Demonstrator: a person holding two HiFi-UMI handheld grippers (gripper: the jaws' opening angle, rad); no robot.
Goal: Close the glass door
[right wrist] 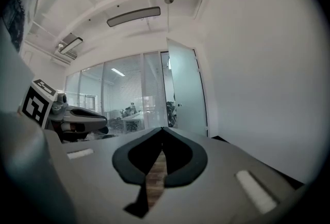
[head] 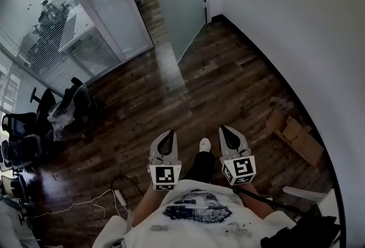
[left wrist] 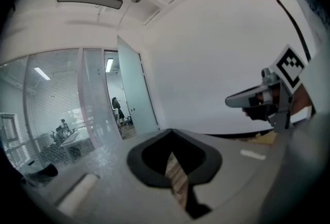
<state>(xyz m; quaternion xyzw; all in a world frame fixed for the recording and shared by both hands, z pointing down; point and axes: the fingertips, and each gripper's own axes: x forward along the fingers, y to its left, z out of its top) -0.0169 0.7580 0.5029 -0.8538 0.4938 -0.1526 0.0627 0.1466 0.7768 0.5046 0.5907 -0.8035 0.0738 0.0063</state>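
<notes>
You hold two grippers, one per hand: the left gripper (head: 169,135) and the right gripper (head: 226,130). Ahead of you stands one glass door (head: 181,7). On the floor (head: 217,81) you can count one pile of cardboard (head: 293,134), one power strip (head: 119,200) and one white shoe (head: 205,144).

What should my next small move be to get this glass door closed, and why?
Probably step forward across the wooden floor toward the glass door. It stands open at the far end, well beyond reach of either tool. The left tool and right tool are both shut, empty and held close to the body.
</notes>
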